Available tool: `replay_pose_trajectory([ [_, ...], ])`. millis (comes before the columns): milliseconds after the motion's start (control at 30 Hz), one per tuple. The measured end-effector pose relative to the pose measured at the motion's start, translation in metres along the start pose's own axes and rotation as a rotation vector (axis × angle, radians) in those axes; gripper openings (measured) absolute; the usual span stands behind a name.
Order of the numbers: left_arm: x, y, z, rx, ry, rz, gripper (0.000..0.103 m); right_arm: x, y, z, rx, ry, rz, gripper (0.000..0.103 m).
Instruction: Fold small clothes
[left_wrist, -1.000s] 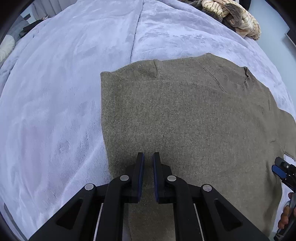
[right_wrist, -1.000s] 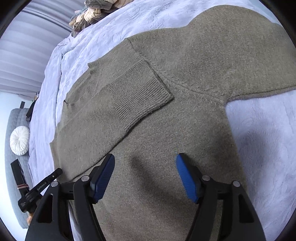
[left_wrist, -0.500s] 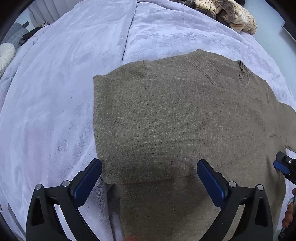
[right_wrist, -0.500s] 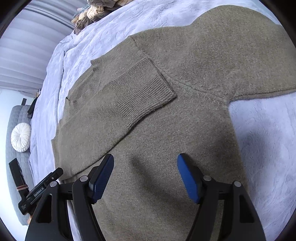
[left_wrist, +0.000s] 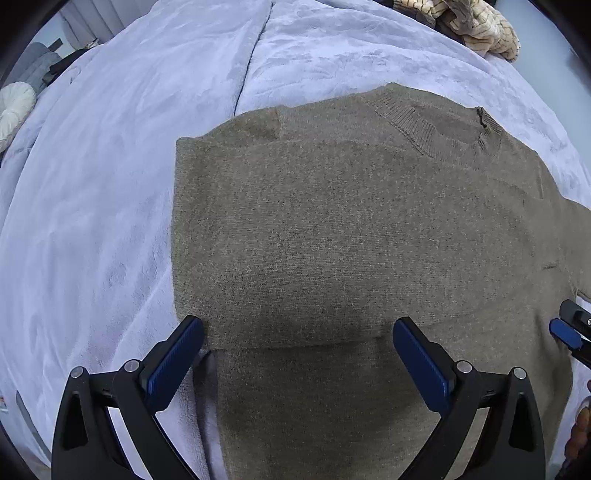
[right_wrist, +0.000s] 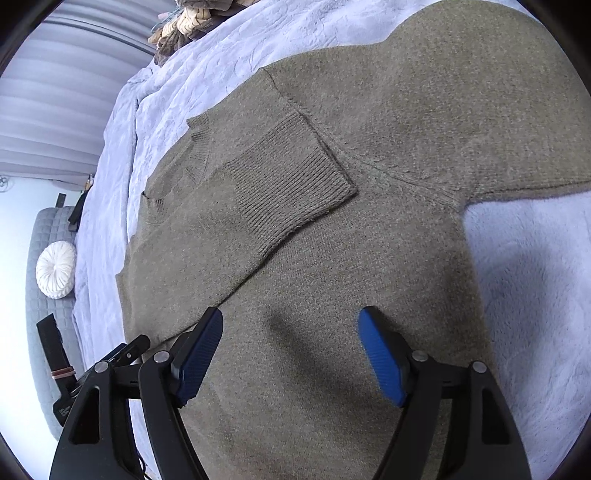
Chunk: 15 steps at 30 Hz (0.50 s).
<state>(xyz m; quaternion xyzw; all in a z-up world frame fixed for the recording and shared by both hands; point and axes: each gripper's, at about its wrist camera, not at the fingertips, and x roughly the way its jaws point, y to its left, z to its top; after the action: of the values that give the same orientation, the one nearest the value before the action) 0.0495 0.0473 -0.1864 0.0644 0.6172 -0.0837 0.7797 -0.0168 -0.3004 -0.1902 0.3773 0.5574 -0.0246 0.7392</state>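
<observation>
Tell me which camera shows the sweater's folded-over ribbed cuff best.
The right wrist view: the ribbed cuff lies in full sight, folded across the sweater chest. The left wrist view shows the sweater's collar and folded side, but no cuff that I can make out.

Soft, even daylight leaves both fisheye views bright and sharp, with dark blurred shadows on the sweater (left_wrist: 332, 229) just ahead of each gripper, no glare, strong barrel bending and black vignetting at the corners.
</observation>
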Motion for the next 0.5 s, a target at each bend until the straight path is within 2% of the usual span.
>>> replay_pose_trajectory([
  [333,-0.004,-0.003,-0.003,0.004,-0.005,0.033,0.103,-0.002,-0.001,0.002,-0.004,0.017,0.021,0.079],
  [500,-0.006,-0.021,-0.004,0.027,-0.008,0.050,0.103,-0.006,-0.003,0.005,0.009,0.014,0.043,0.079],
])
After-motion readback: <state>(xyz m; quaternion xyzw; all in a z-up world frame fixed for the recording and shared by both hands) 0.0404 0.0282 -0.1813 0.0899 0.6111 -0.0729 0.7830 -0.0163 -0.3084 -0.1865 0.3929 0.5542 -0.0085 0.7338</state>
